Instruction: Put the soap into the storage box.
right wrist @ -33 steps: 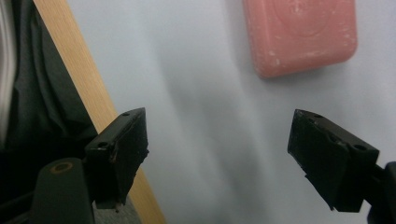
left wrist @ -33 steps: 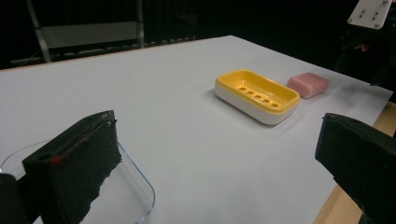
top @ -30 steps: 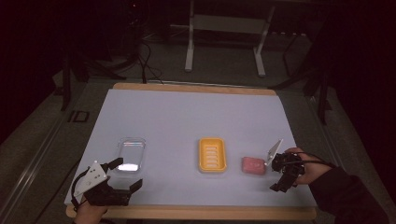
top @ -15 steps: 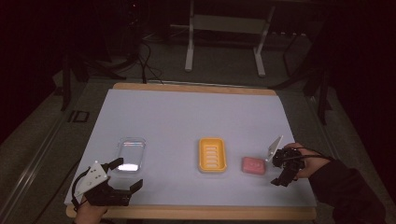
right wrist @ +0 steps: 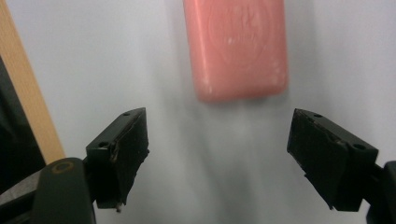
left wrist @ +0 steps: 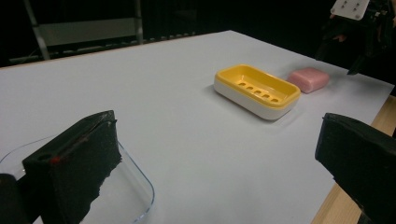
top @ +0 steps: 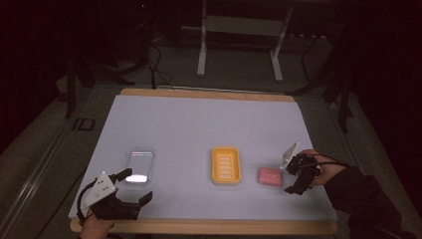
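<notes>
The pink soap bar (top: 270, 176) lies flat on the pale sheet (top: 199, 124) covering the table, just right of the yellow soap dish (top: 226, 165) and apart from it. The right gripper (top: 293, 185) hangs beside the bar with jaws spread wide, nothing between them; in its own view the bar (right wrist: 236, 49) sits ahead of the gap. The left gripper (top: 130, 191), also wide and empty, rests near the front edge by a clear plastic lid (top: 139, 165). A wooden table rim (top: 209, 226) frames the sheet. Behind, the room is dark: a white metal stand (top: 239, 35) and loose cables (top: 149, 64) on a grey floor.
</notes>
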`<action>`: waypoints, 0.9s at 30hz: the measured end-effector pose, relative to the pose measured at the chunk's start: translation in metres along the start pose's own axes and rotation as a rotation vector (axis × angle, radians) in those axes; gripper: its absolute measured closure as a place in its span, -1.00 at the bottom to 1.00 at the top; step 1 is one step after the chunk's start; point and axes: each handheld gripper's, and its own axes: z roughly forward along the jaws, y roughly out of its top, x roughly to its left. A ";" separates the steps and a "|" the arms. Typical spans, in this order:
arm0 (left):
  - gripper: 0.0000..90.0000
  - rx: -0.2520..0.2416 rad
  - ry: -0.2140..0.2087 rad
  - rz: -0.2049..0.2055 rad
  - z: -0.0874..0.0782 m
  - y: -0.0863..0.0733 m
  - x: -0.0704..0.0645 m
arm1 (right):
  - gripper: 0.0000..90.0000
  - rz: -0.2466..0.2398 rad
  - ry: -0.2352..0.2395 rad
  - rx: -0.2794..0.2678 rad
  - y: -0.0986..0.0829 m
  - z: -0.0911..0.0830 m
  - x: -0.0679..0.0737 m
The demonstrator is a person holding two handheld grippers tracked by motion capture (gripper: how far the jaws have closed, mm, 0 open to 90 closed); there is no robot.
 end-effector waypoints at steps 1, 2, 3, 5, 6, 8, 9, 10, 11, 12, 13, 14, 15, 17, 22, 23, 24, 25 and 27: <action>-1.00 0.001 0.000 0.001 0.000 0.000 0.000 | -0.55 -0.005 0.001 -0.009 0.002 0.001 -0.001; -1.00 0.002 0.000 0.001 0.000 0.000 0.000 | -0.55 -0.005 0.001 -0.009 0.002 0.001 -0.001; -1.00 0.002 0.000 0.002 0.000 0.000 0.000 | -0.55 -0.007 0.001 -0.015 0.004 0.002 -0.002; -1.00 0.003 0.000 0.002 0.000 0.000 0.000 | -0.55 -0.016 -0.001 -0.020 0.006 0.004 -0.002; -1.00 0.005 0.001 0.003 0.000 0.000 0.000 | -0.56 -0.017 -0.001 -0.021 0.008 0.005 -0.003; -1.00 0.006 0.000 0.005 0.000 0.000 0.000 | -0.56 -0.026 -0.006 -0.026 0.010 0.007 -0.004; -1.00 0.006 0.000 0.007 0.000 0.000 0.000 | -0.55 -0.024 -0.006 -0.031 0.011 0.007 -0.004; -1.00 0.007 -0.001 0.008 0.000 0.000 0.000 | -0.55 -0.028 -0.008 -0.034 0.012 0.008 -0.005; -1.00 0.006 -0.002 0.007 0.000 0.000 0.000 | -0.55 -0.033 -0.010 -0.039 0.013 0.008 -0.006; -1.00 0.008 -0.003 0.010 0.000 0.000 0.000 | -0.55 -0.036 -0.009 -0.045 0.014 0.008 -0.006; -1.00 0.008 -0.004 0.011 0.000 0.000 -0.001 | -0.54 -0.039 -0.014 -0.054 0.016 0.009 -0.006; -1.00 0.008 -0.005 0.011 0.001 0.000 -0.001 | -0.54 -0.042 -0.017 -0.060 0.016 0.009 -0.006; -1.00 0.008 -0.005 0.012 0.001 0.000 -0.001 | -0.53 -0.052 -0.017 -0.070 0.017 0.009 -0.006; -1.00 0.009 -0.005 0.013 0.001 0.000 -0.001 | -0.52 -0.056 -0.020 -0.084 0.019 0.010 -0.006; -1.00 0.010 -0.004 0.014 0.001 0.000 -0.001 | -0.51 -0.079 0.003 -0.129 0.026 0.013 -0.007; -1.00 0.010 -0.004 0.013 0.001 0.000 -0.001 | -0.50 -0.083 0.000 -0.134 0.027 0.014 -0.007; -1.00 0.010 -0.004 0.014 0.001 0.000 -0.001 | -0.50 -0.083 0.009 -0.138 0.028 0.014 -0.007; -1.00 0.010 -0.004 0.013 0.001 0.000 -0.001 | -0.50 -0.088 0.010 -0.148 0.028 0.015 -0.008; -1.00 0.011 -0.005 0.013 0.001 -0.001 -0.001 | -0.49 -0.086 0.015 -0.152 0.029 0.017 -0.009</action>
